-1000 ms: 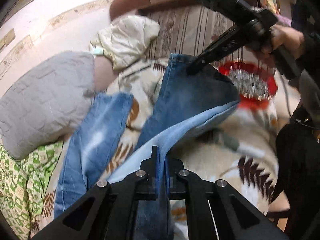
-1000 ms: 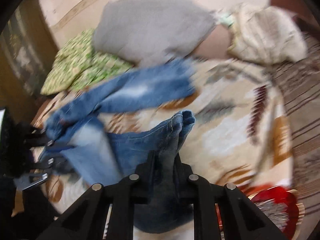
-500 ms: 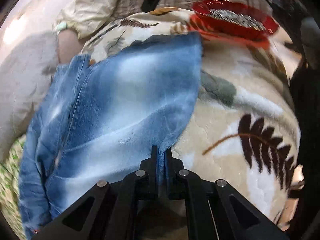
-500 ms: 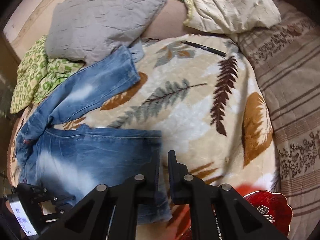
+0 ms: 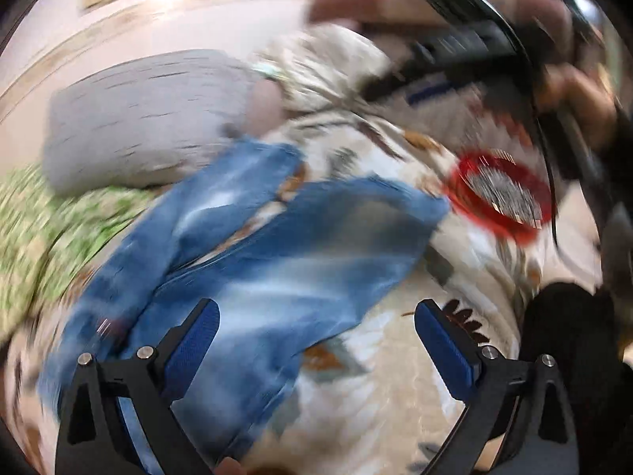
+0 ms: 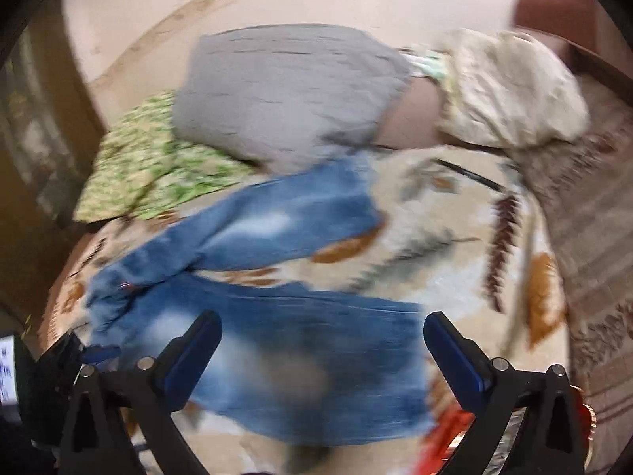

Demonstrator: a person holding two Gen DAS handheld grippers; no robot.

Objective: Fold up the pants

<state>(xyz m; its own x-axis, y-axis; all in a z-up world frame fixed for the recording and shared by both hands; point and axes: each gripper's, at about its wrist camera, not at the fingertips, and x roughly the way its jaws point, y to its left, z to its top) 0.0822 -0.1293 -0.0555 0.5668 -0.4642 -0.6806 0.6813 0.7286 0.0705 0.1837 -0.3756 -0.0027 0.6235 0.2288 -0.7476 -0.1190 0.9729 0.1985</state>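
Lying spread on the leaf-patterned blanket [image 6: 455, 261]: blue jeans [image 6: 300, 340], one leg folded short across the near part of the blanket, the other leg [image 6: 285, 221] stretching away toward the grey pillow [image 6: 285, 91]. Lying beside that pillow: a green patterned cloth [image 6: 146, 170] on one side, a cream pillow [image 6: 510, 91] on the other. Sitting at the blanket's near corner, just beside the hem of the folded leg: a red-rimmed dish [image 5: 502, 194].

Left tool [image 5: 314, 320] gaping wide, jaws having just been opening, blue pads [image 5: 443, 348] apart with nothing pinched; denim lying under and ahead of the gap, not gripped. Hovering over the waist end of the jeans [image 5: 277, 269].

Right tool [image 6: 322, 336] likewise gaping wide, jaws having just been opening, gripping nothing; folded leg lying below the gap, free of the pads [image 6: 455, 356]. Showing in the left wrist view, blurred, at upper right: the right tool's black body [image 5: 467, 39] in a person's hand [image 5: 573, 91]. Showing at the lower left edge of the right wrist view: part of the left tool [image 6: 59, 360]. Both views smeared with motion blur.
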